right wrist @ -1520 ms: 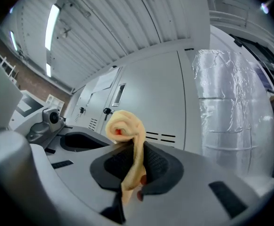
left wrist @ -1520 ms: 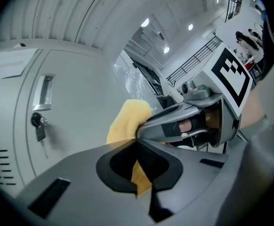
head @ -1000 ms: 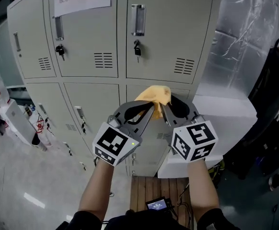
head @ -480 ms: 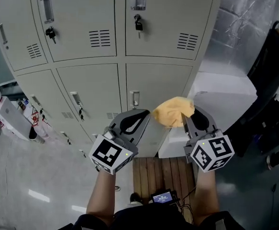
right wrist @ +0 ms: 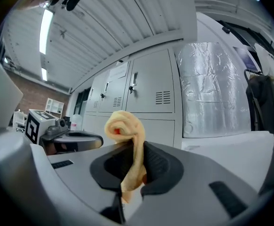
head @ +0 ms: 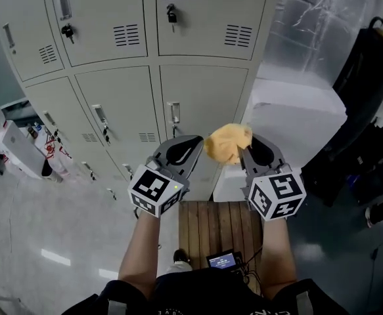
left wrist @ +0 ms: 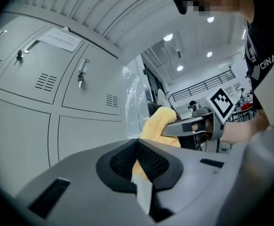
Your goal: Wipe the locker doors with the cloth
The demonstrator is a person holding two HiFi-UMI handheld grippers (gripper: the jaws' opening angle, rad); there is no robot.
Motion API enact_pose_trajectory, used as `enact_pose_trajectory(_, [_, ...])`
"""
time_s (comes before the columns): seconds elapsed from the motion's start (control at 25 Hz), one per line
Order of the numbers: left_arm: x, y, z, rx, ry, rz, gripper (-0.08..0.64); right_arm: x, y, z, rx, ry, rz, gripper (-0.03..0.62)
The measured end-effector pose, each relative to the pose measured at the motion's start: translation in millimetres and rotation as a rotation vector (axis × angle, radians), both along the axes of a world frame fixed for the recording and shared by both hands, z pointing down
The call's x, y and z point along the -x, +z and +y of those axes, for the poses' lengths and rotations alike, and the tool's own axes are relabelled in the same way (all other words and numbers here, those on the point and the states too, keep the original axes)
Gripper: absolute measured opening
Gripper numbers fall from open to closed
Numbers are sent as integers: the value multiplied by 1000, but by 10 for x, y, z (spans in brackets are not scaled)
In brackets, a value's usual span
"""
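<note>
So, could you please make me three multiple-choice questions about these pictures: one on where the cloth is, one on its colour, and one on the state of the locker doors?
1. Where is the cloth?
A. On the floor
B. Between the fingers of the right gripper
C. Hung on a locker handle

2. What colour is the cloth?
A. Yellow
B. Blue
C. Black

3. How are the locker doors in the head view?
A. One stands wide open
B. All are taken off
C. All are closed

Answers:
1 B: the right gripper view shows its fingers closed on the cloth.
2 A: the cloth is yellow in all three views.
3 C: every door that shows lies flush in its frame.
</note>
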State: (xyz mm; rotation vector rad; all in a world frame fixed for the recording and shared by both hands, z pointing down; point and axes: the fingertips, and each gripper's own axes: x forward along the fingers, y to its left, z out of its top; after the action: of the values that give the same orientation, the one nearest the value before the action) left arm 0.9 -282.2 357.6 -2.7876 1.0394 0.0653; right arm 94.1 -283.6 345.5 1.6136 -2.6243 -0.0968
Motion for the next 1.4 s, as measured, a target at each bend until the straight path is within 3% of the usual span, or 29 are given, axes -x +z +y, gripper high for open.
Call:
enact_pose_trajectory(0.32, [-765,282,455,57,-88,2,18,-681,528,378,72,7,49,72])
enact_pose_trajectory(0.56, [-1096,564,1033,101,-120,-51,18,-833,809,870,91,-26,80,72])
enact_pose_trajectory(0.8, [-1015,603,1317,122,-135,-29,18,-845,830,1189,126,-33,-38,72])
enact_pose_trajectory(1.08, [-889,596,1432,129,-94,-18,18,-607,780,1288,128,20,-43,72])
enact_pose_trajectory(1.4, [-683,635,1474,134,-69,54,18,-432,790,1348,131,41,-30,72])
